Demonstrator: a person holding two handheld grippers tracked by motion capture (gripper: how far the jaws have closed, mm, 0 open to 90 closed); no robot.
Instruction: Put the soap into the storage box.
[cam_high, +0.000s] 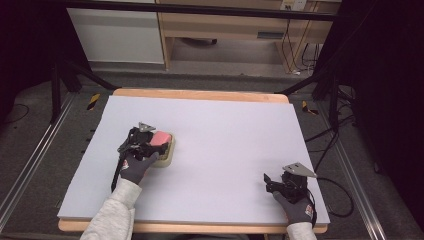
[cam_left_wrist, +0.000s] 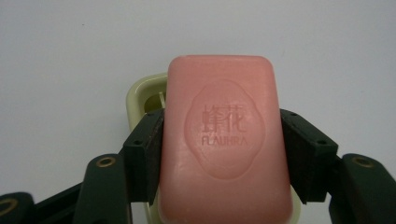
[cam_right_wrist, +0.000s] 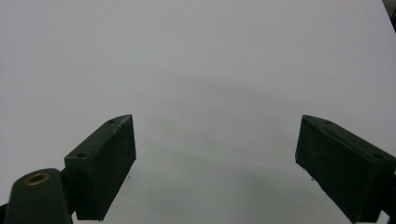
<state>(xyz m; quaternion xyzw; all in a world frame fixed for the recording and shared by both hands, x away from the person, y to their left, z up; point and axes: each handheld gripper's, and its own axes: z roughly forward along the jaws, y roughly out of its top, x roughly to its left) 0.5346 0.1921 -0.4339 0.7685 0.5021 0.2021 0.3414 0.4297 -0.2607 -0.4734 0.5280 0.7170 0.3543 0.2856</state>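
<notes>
A pink bar of soap (cam_left_wrist: 224, 140) with a stamped emblem is clamped between the two black jaws of my left gripper (cam_left_wrist: 224, 154), which press on its long sides. It hovers just over a pale yellow-green soap dish (cam_left_wrist: 142, 95); whether it touches the dish I cannot tell. In the high view the soap (cam_high: 161, 137) and the dish (cam_high: 167, 156) lie at the left-middle of the table, with the left gripper (cam_high: 150, 142) over them. My right gripper (cam_right_wrist: 215, 163) stands open over bare white surface, near the front right corner (cam_high: 272, 182).
A white sheet (cam_high: 215, 135) covers the wooden table. Black stand legs and cables lie on the floor to the left and right, and a wooden shelf unit stands beyond the far edge.
</notes>
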